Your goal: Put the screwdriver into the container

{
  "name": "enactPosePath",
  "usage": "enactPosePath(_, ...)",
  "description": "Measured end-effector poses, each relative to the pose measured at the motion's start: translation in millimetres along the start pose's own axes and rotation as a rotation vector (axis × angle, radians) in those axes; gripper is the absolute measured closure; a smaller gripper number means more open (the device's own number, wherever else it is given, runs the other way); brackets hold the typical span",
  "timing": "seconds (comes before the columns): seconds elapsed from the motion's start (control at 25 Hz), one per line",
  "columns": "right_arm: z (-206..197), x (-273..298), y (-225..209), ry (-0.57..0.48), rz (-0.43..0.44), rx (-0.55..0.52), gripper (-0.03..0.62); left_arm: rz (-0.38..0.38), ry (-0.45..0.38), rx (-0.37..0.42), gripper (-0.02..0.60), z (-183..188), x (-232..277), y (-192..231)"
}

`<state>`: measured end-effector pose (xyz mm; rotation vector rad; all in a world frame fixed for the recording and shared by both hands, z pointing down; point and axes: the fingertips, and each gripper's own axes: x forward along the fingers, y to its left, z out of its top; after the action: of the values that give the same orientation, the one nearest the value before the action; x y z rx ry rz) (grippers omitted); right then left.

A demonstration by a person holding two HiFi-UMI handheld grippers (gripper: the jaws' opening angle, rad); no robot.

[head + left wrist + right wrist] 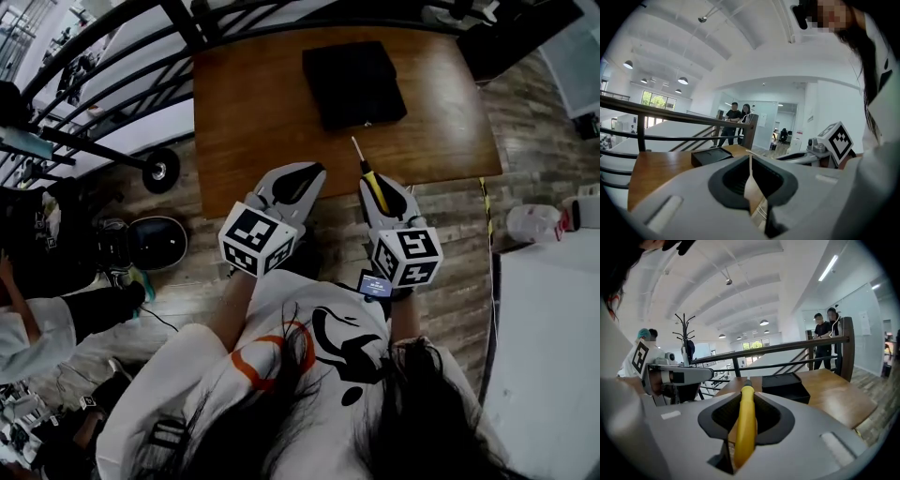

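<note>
We hold the right tool (373,184) clamped on the yellow handle of the screwdriver (745,425), its shaft pointing ahead toward the black container (353,82). The grip looks meant to carry it straight over and drop it in. The screwdriver is not yet in the container; it hangs over the near edge of the wooden bench (253,131). The left tool (307,176) rides alongside, jaws pressed together on nothing, apparently spare. The bench stands against a dark metal railing (112,89) on a plank floor (530,112), in a bright, white-ceilinged hall where two people (820,333) stand beyond the rail.
</note>
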<state>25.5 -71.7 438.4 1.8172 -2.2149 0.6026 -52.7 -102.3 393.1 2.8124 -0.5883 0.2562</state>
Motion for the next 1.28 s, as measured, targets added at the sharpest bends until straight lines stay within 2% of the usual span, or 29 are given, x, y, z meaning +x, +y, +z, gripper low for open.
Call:
enactPosePath(0.32, 19, 26, -27, -0.018, -0.083, 0.01, 0.488, -0.049, -0.009, 0.009, 0.581, 12, 31, 36)
enactPosePath(0.72, 31, 45, -52, -0.001, -0.122, 0.026, 0.488, -0.071, 0.01, -0.018, 0.581, 15, 58, 59)
enactPosePath(1.04, 44, 80, -102, 0.041, -0.081, 0.021, 0.488, 0.009, 0.016, -0.056, 0.581, 20, 98, 88)
enactPosePath(1.28, 57, 104, -141, 0.079, 0.02, -0.021, 0.488, 0.114, -0.007, -0.087, 0.581, 29, 131, 92)
